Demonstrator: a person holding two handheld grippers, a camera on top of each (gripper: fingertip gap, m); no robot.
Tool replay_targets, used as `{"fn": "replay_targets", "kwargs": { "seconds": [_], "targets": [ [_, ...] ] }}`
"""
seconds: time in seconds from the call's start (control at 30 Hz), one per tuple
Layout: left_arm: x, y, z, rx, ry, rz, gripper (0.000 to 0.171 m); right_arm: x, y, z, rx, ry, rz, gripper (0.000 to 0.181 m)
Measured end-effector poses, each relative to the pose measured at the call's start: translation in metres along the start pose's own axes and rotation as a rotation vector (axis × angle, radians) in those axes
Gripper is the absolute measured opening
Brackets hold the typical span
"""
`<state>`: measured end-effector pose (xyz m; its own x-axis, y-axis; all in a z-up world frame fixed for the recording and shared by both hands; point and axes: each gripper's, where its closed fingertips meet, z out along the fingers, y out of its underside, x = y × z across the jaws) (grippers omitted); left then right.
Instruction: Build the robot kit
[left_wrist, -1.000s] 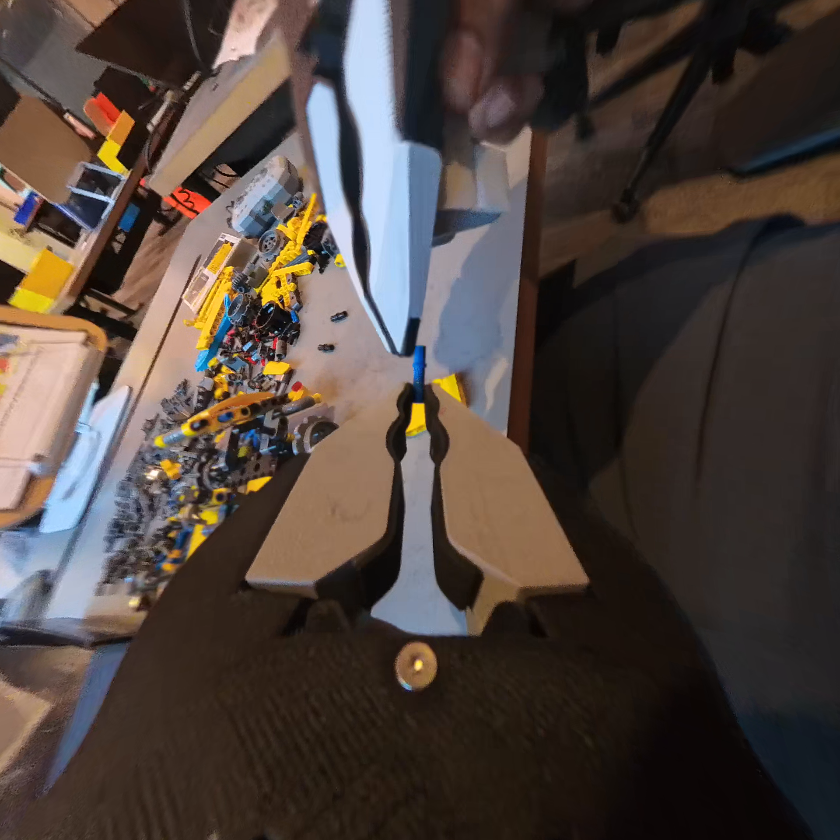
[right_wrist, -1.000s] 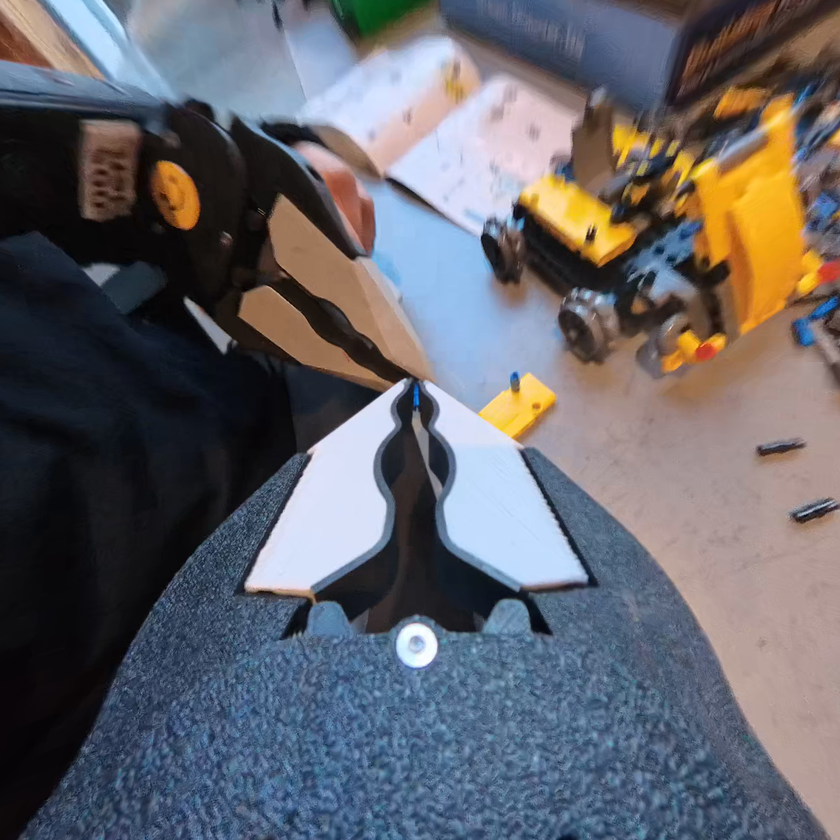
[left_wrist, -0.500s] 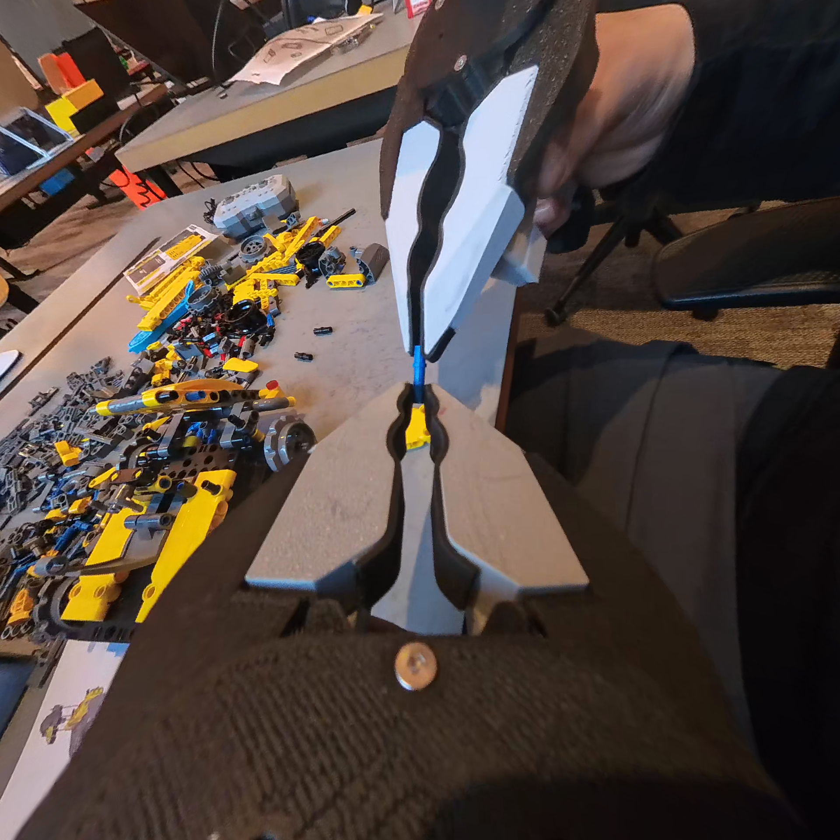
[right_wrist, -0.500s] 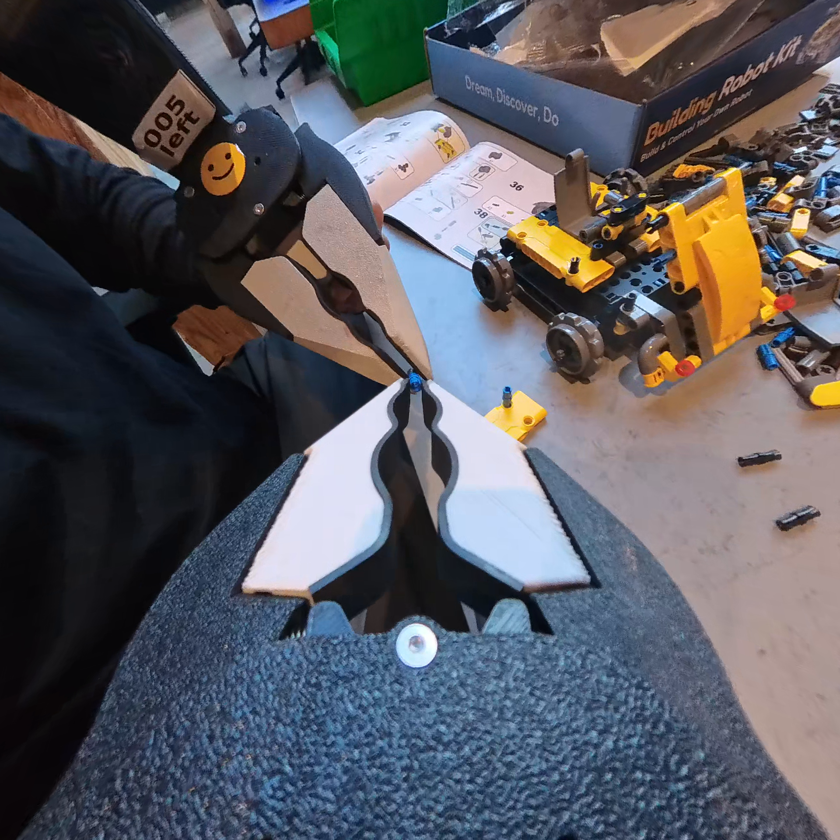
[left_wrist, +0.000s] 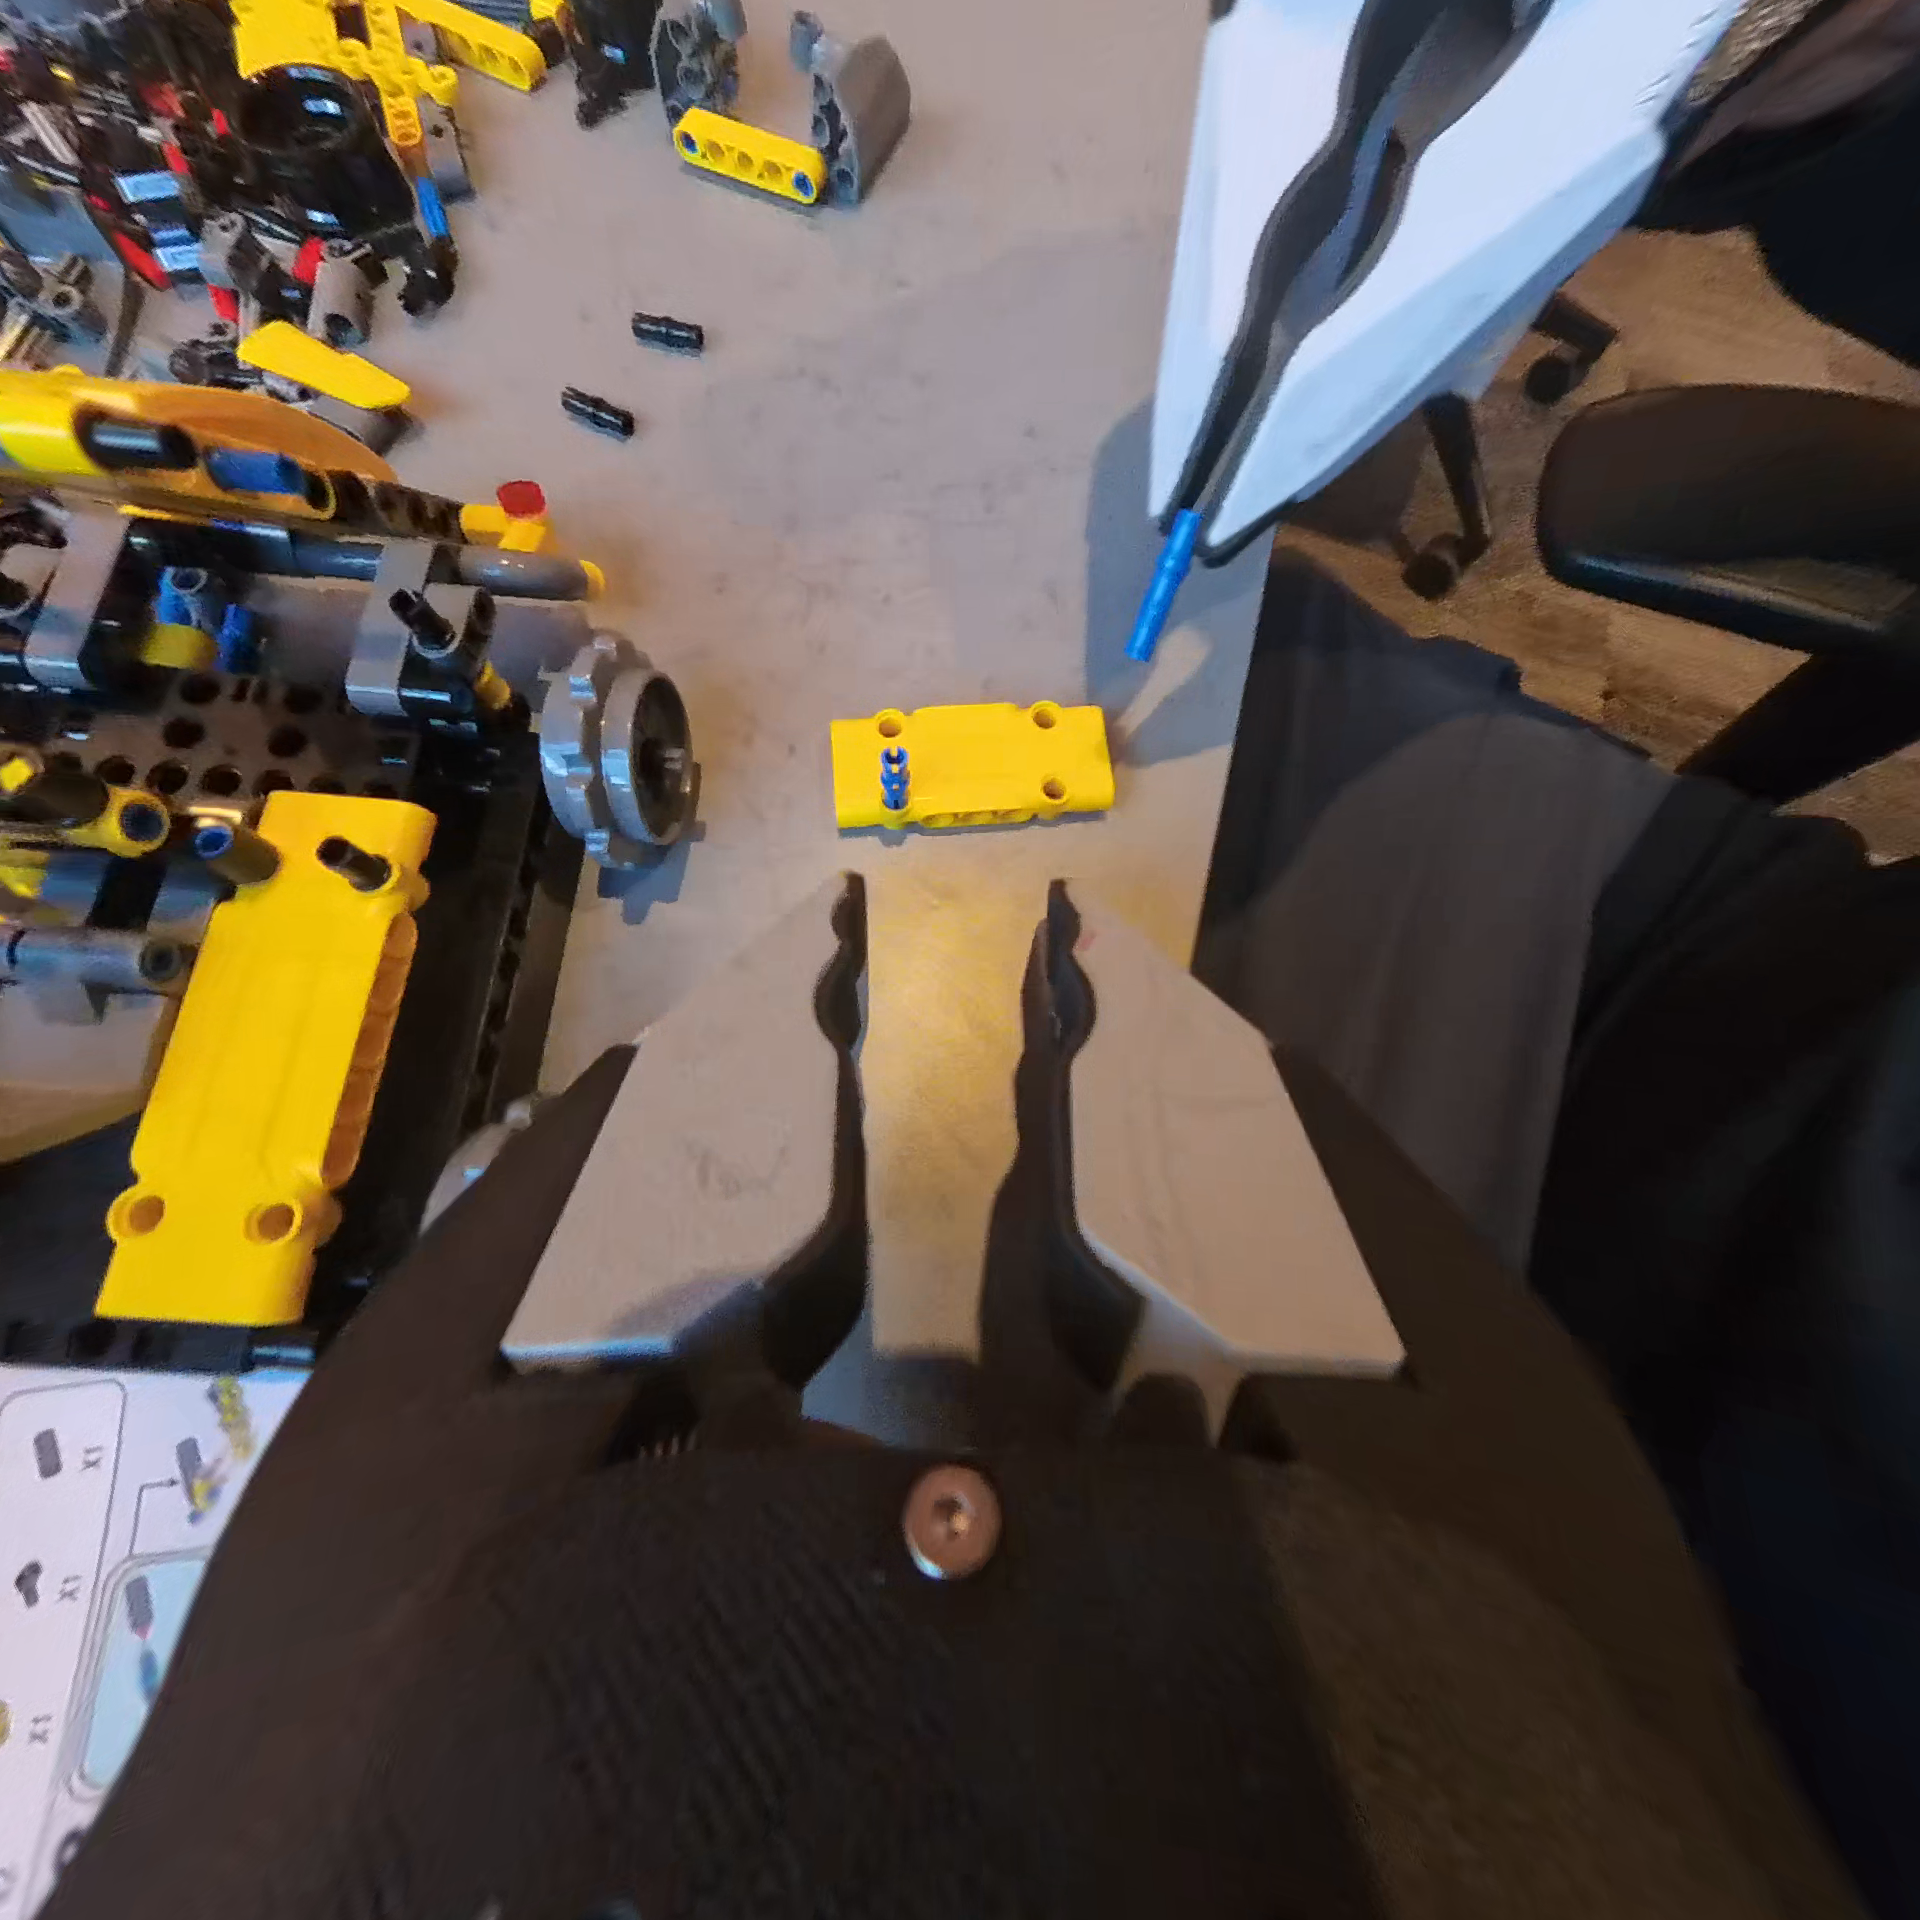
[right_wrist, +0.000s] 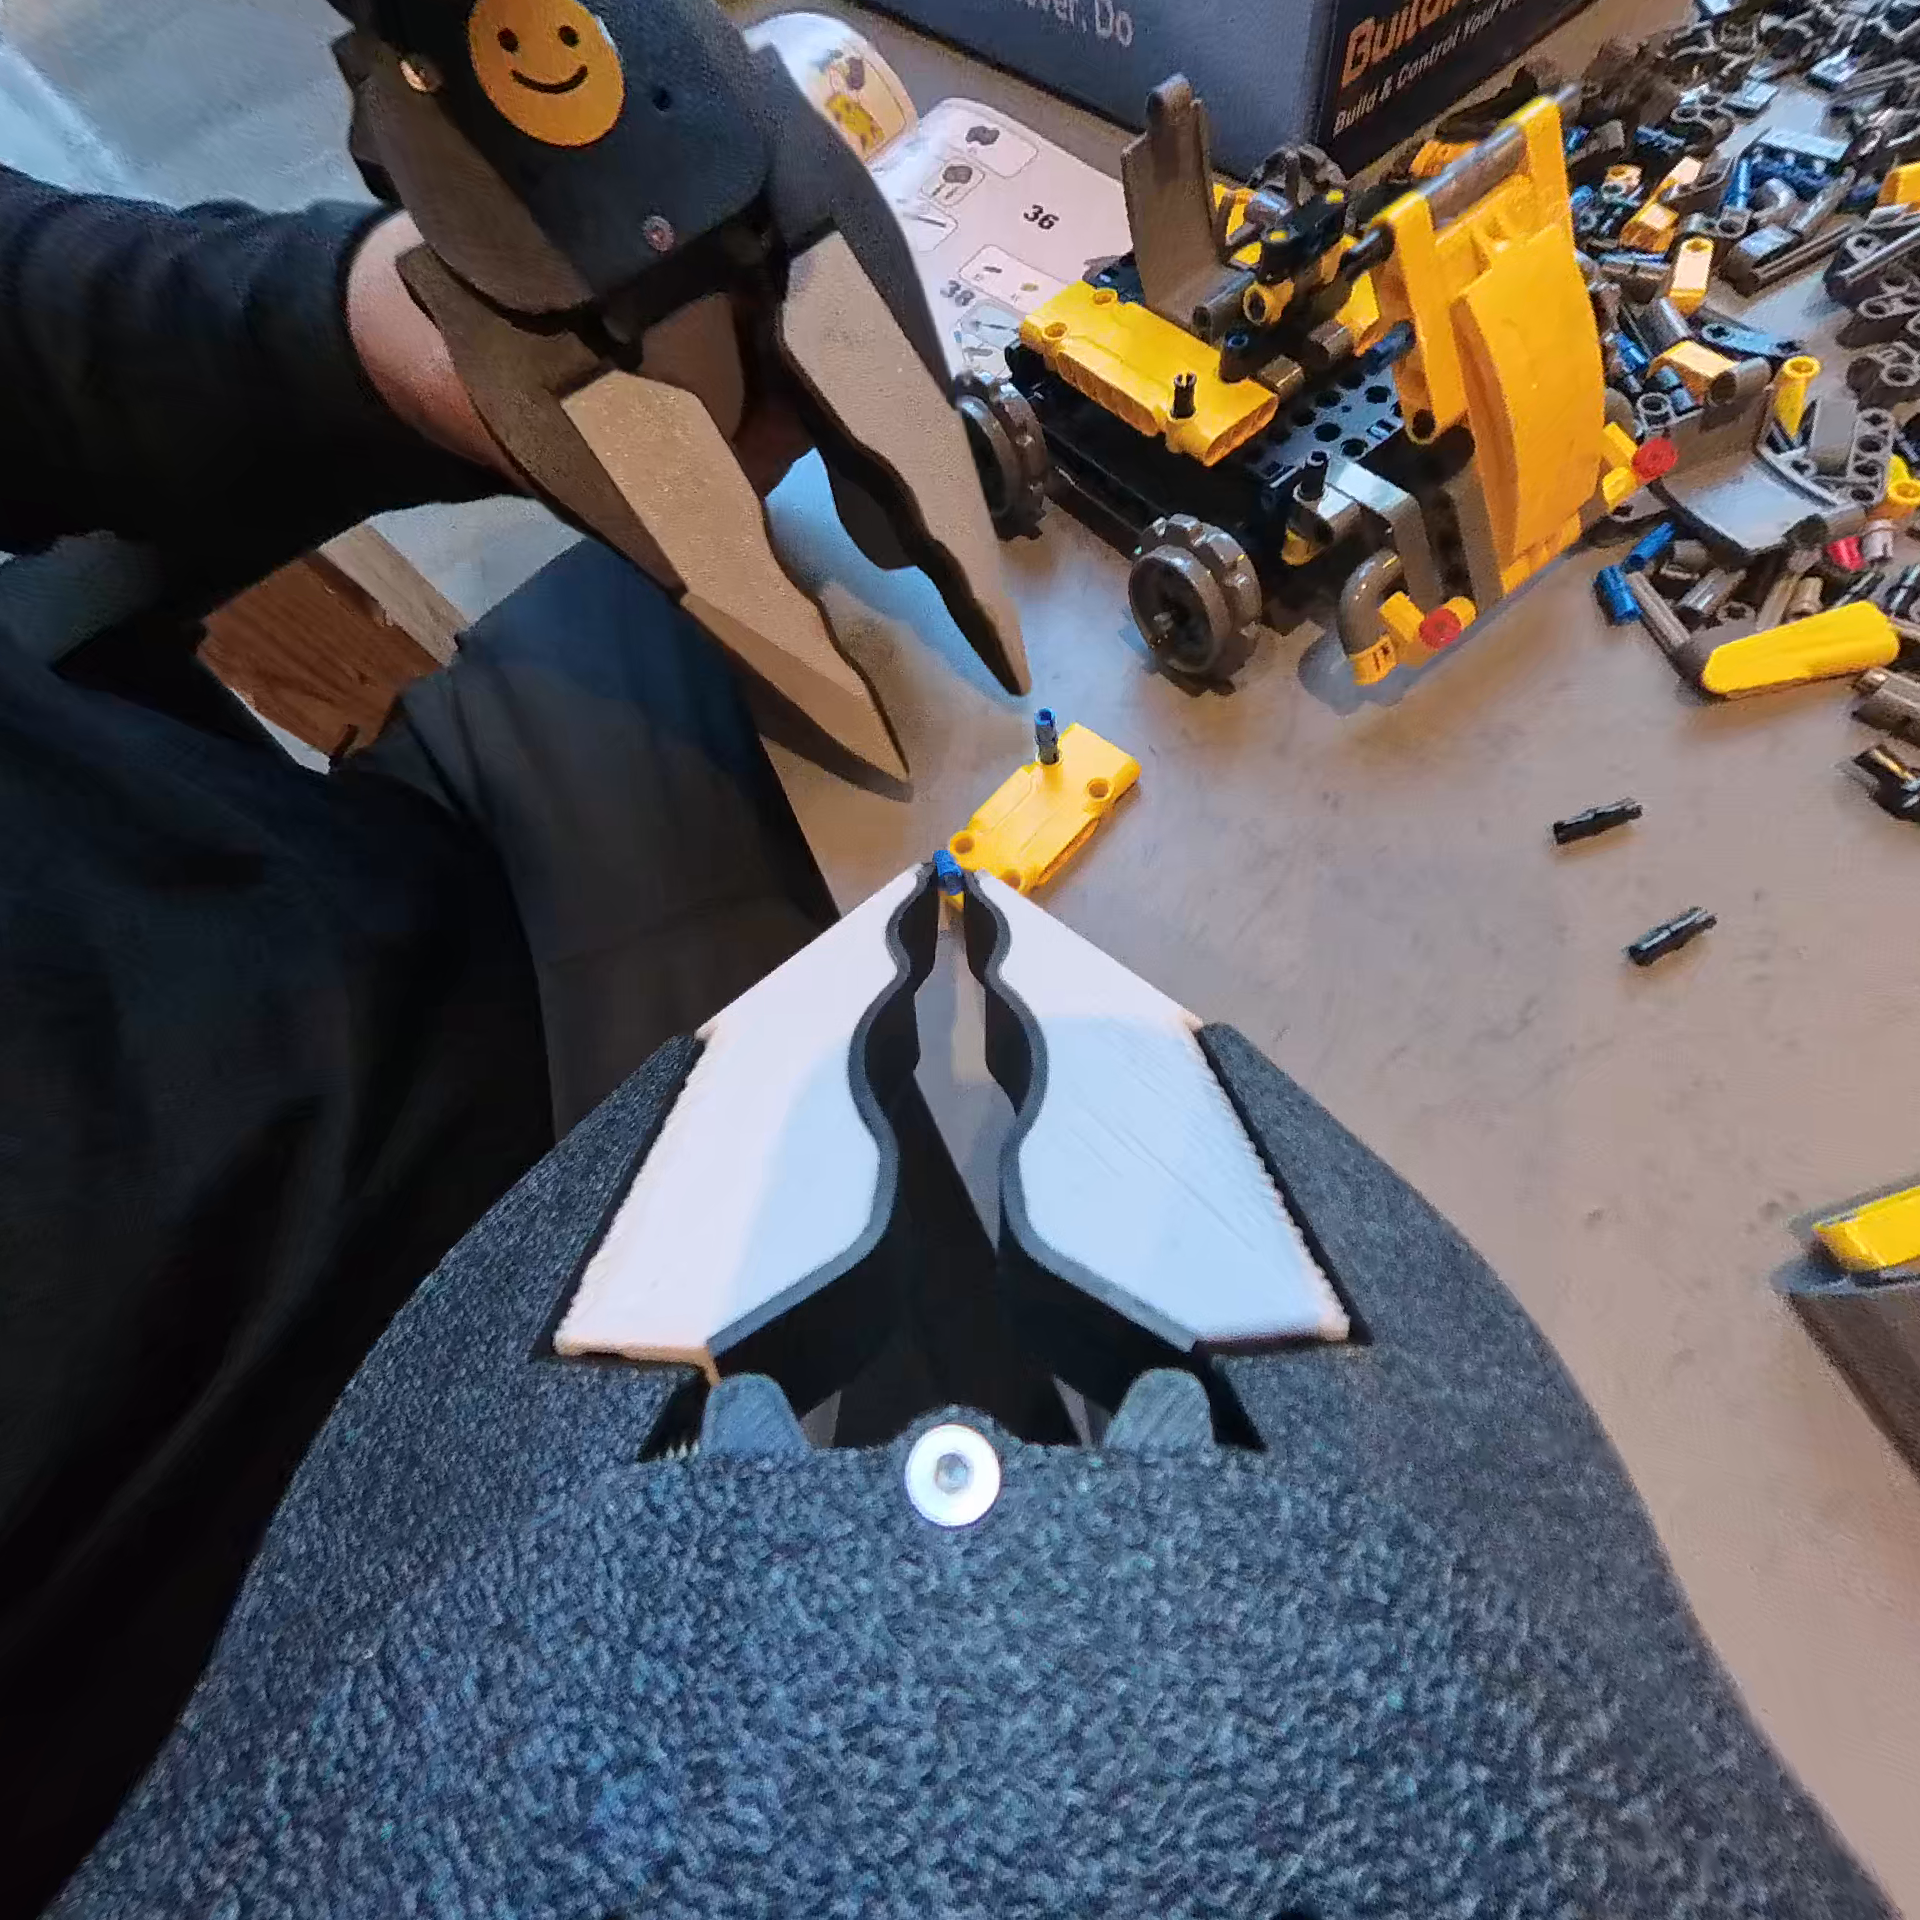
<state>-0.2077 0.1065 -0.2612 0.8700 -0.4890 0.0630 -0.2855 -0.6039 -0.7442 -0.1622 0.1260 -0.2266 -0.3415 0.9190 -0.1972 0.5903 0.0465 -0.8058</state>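
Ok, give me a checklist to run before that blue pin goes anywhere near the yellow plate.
1. Right gripper shut on blue pin: ok.
2. Left gripper open and empty: ok.
3. Yellow plate lying flat on table, near its edge: ok.
4. Plate already carries one upright blue peg: ok.
5. Free corner holes on plate visible: ok.
6. Pin lined up with a hole: not ok, it hangs tilted beside the plate.

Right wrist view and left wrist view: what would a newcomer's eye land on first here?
Probably the half-built yellow and black toy vehicle on the grey table, with loose parts heaped beside it. Next, the right gripper shut on a thin blue pin near the table's edge. Below it lies a small yellow panel with a blue peg standing in it, and the left gripper hangs open just short of that panel.
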Motion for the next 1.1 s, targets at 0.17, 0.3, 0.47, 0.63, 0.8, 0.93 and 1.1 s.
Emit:
{"fn": "replay_targets", "kwargs": {
  "seconds": [0.17,0.3,0.47,0.63,0.8,0.93,1.1],
  "targets": [
    [-0.002,0.0,0.008,-0.052,0.021,0.066,0.045,0.0,0.009,-0.006,0.02,-0.005,0.031,0.005],
    [-0.002,-0.001,0.01,-0.073,0.065,0.078,0.059,0.0,0.014,-0.011,0.039,-0.016,0.051,0.004],
    [0.005,-0.004,0.013,-0.093,0.153,0.101,0.063,0.002,0.016,-0.012,0.058,-0.011,0.066,0.004],
    [0.01,-0.002,0.013,-0.096,0.152,0.083,0.059,0.001,0.017,-0.005,0.054,0.014,0.072,0.004],
    [0.044,0.006,0.006,-0.094,0.211,0.096,0.049,0.007,0.024,-0.002,0.02,0.053,0.058,0.004],
    [0.034,0.004,0.008,-0.078,0.14,0.092,0.045,0.011,0.021,-0.006,0.036,0.058,0.075,0.004],
    [0.02,-0.008,0.006,-0.05,0.123,0.168,0.046,-0.003,0.021,-0.01,-0.029,0.026,0.028,0.004]
  ]
}}
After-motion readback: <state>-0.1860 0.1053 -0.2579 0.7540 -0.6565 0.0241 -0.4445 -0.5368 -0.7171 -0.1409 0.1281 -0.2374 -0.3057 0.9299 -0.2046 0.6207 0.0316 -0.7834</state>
